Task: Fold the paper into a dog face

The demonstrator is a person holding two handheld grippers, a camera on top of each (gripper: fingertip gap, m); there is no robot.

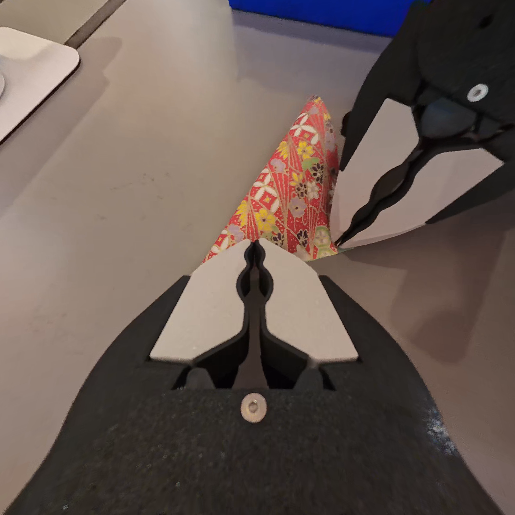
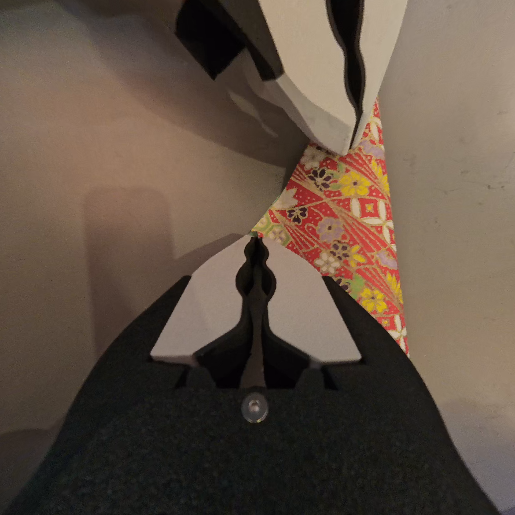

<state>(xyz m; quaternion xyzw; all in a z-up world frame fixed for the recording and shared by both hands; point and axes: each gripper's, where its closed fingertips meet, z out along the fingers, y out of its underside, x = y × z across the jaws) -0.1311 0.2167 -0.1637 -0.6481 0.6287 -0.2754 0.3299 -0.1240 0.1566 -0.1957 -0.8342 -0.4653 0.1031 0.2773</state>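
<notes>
The paper [image 1: 295, 189] is red with a flower print and is folded into a long triangle on the grey table [image 1: 139, 167]. My left gripper [image 1: 255, 244] is shut, with its tips down on the near edge of the paper; I cannot tell if it pinches it. My right gripper [image 1: 339, 245] comes in from the right, shut on the paper's green-tinted near corner. In the right wrist view the paper [image 2: 348, 223] runs from my right gripper [image 2: 255, 239] up to the left gripper [image 2: 354, 145], whose fingers cover part of it.
A white slab with rounded corners [image 1: 30, 80] lies at the far left, beyond a dark seam [image 1: 92, 25] in the table. A blue object [image 1: 306, 12] stands at the back edge, behind the paper. Across from one pair of fingers to the other is roughly 7 cm. From either gripper's tips it is about 30 cm to the blue object [image 1: 306, 12].
</notes>
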